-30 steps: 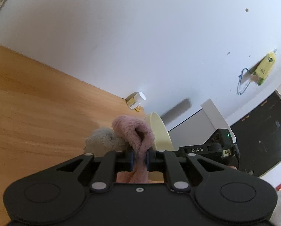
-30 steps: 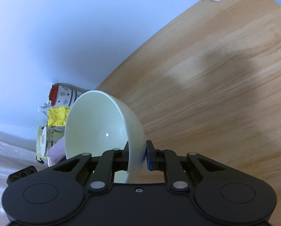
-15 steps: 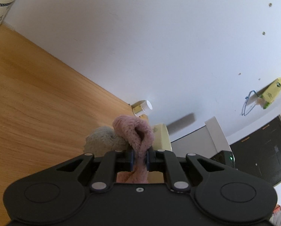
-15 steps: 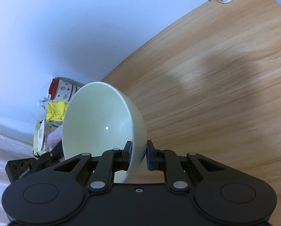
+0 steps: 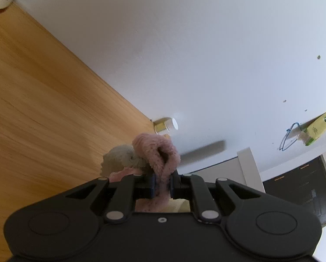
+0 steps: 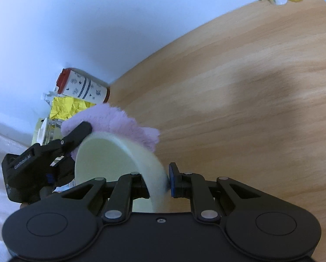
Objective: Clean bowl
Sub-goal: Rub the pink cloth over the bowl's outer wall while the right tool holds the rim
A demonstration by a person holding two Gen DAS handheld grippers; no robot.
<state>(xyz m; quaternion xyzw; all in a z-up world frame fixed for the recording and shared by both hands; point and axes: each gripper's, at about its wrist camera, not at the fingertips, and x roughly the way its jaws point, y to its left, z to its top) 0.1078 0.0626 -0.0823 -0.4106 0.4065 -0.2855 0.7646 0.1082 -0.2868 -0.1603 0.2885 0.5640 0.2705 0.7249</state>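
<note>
My right hand-held gripper (image 6: 160, 180) pinches the pale cream ceramic bowl (image 6: 119, 163) rim, lower centre; my left hand-held gripper (image 5: 163, 182) clamps the fluffy pink cloth (image 5: 160, 152). Best press lightly, wiping round the rim.

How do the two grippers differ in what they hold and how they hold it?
The left gripper is shut on a soft pink cloth; the right gripper is shut on the hard rim of a pale bowl. The cloth bunches between the left fingers; the bowl stands on edge between the right ones. In the right view the cloth lies against the bowl's upper edge. Both grippers are black with blue pads.
</note>
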